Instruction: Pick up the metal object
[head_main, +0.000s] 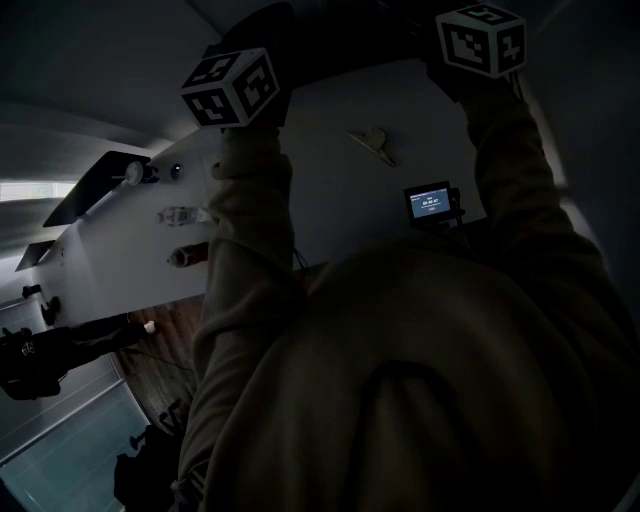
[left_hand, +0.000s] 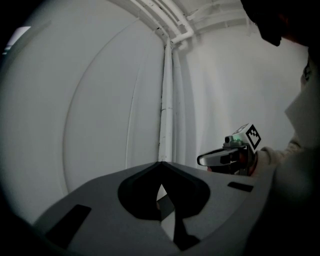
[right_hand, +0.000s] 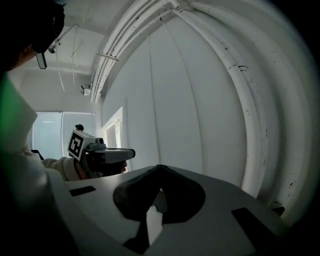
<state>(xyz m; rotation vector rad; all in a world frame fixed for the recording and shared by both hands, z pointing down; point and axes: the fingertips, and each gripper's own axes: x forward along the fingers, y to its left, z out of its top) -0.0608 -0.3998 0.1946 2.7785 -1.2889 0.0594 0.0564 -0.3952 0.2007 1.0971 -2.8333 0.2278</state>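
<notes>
Both grippers are held up in the air, level and side by side, facing a white wall with pipes (left_hand: 167, 100). My left gripper (left_hand: 161, 163) has its jaws closed tip to tip with nothing between them. My right gripper (right_hand: 159, 166) is shut and empty too. In the dim head view only their marker cubes show, the left (head_main: 232, 86) and the right (head_main: 482, 38). Far below them, on the white table (head_main: 330, 210), lies a small pale angled object (head_main: 372, 143), possibly the metal one. Neither gripper is near it.
A small device with a lit screen (head_main: 432, 203) stands on the table near the person's body. Small items sit at the table's left: a clear piece (head_main: 180, 215), a dark cylinder (head_main: 187, 256) and a knob (head_main: 135, 173). The person's sleeves and torso cover much of the head view.
</notes>
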